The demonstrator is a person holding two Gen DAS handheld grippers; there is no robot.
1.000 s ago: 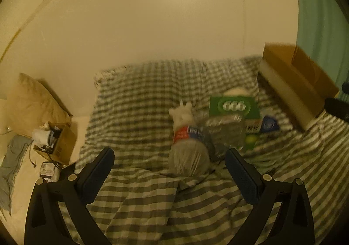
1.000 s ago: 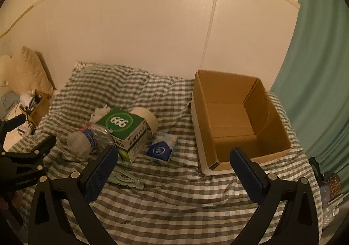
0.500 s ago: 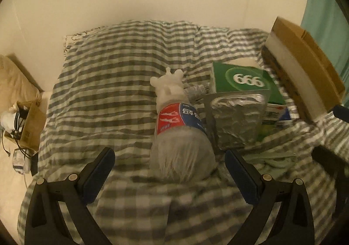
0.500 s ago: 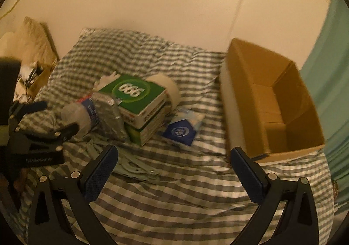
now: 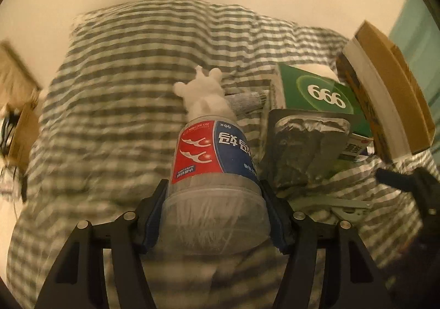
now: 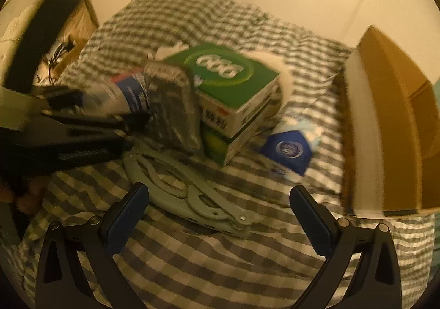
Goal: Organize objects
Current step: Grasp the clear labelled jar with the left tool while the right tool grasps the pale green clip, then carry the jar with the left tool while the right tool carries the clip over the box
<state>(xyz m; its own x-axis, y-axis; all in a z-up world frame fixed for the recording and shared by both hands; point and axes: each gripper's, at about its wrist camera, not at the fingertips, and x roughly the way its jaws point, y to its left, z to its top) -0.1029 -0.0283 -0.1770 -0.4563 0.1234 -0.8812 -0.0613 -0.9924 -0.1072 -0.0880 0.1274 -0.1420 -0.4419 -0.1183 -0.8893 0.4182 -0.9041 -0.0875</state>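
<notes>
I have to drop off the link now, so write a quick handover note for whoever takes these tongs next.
Left tongs: closed on the base of the clear jar lying on the checked bedspread.
Right tongs: open, empty, above the pale green hangers.
Not boxed: green box, silver blister pack, blue packet.
Cardboard box: on the right; what shows of its inside is bare.
Left: lift the jar into the box, then the rest.

A clear plastic jar [image 5: 214, 171] with a red-and-blue label is seen lying on its side at 6 o'clock, pressed between two pads.
</notes>
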